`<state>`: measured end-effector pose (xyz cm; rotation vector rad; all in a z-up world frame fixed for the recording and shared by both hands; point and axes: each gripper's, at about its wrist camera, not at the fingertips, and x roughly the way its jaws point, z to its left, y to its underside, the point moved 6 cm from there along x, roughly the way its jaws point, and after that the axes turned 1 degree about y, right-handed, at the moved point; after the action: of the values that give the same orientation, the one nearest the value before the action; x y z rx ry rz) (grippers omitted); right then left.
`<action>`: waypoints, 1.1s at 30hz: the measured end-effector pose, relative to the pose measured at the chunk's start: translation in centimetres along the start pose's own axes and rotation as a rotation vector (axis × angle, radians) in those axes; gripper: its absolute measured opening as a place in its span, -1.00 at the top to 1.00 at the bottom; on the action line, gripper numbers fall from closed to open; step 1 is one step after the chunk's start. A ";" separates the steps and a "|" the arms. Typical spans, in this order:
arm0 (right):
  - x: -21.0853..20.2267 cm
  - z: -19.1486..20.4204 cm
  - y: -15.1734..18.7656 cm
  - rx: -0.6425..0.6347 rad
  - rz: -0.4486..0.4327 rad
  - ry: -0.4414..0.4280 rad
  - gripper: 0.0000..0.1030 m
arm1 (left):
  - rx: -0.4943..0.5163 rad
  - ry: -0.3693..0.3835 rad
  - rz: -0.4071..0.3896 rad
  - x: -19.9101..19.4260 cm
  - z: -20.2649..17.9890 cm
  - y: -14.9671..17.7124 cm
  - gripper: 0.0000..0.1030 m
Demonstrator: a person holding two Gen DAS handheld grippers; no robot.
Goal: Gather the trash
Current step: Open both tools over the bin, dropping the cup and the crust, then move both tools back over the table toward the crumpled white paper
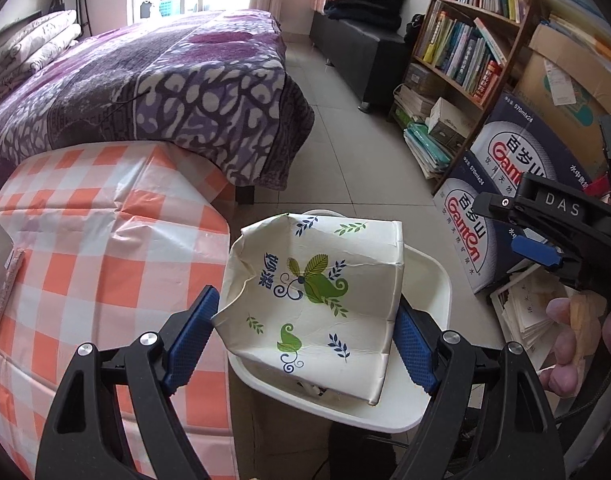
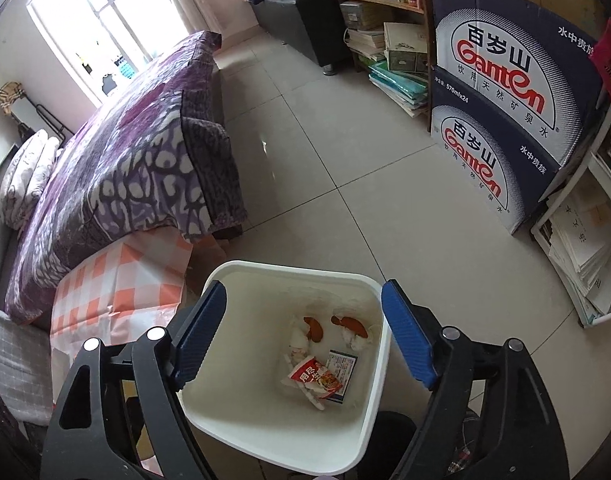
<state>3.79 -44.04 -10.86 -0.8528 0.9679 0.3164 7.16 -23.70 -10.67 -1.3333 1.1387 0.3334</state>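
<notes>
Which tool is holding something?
The left tool pinches a crumpled paper cup over the bin. The right tool is open and empty.

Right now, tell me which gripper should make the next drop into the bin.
Left. The left gripper holds the crushed paper cup above the white bin; the right gripper is open and empty.

Crushed paper cup over the trash bin, earlier trash sitting inside.

A flattened white paper cup (image 1: 317, 300) with green leaf and blue swirl print is lying on its side above the white trash bin (image 1: 429, 276), creased, rim caved in, pinched between the blue pads of the left hand-held gripper (image 1: 305, 334). Inside the bin (image 2: 369, 360), crumpled white tissue (image 2: 357, 340), two orange-brown scraps (image 2: 347, 325), a red-and-white snack wrapper (image 2: 315, 378) and a small printed packet (image 2: 343, 364) are resting on the bottom.
</notes>
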 end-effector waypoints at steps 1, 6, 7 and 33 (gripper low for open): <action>-0.1 0.0 0.0 0.002 -0.002 -0.001 -0.49 | -0.002 0.009 0.002 0.1 -0.3 -0.1 -0.56; -0.4 -0.4 -0.2 0.020 -0.007 -0.011 -0.51 | -0.016 0.077 0.006 0.1 -1.5 -0.3 -0.56; -0.5 -0.5 -0.3 0.023 -0.009 -0.012 -0.51 | -0.021 0.099 0.007 0.1 -1.7 -0.4 -0.56; 0.5 10.2 4.6 -0.153 0.081 -0.106 -0.83 | -0.176 -0.216 0.034 -1.8 11.4 2.2 -0.85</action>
<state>7.38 -33.45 -10.69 -0.9276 0.8889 0.5053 9.85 -12.43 -12.49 -1.3941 0.9683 0.5998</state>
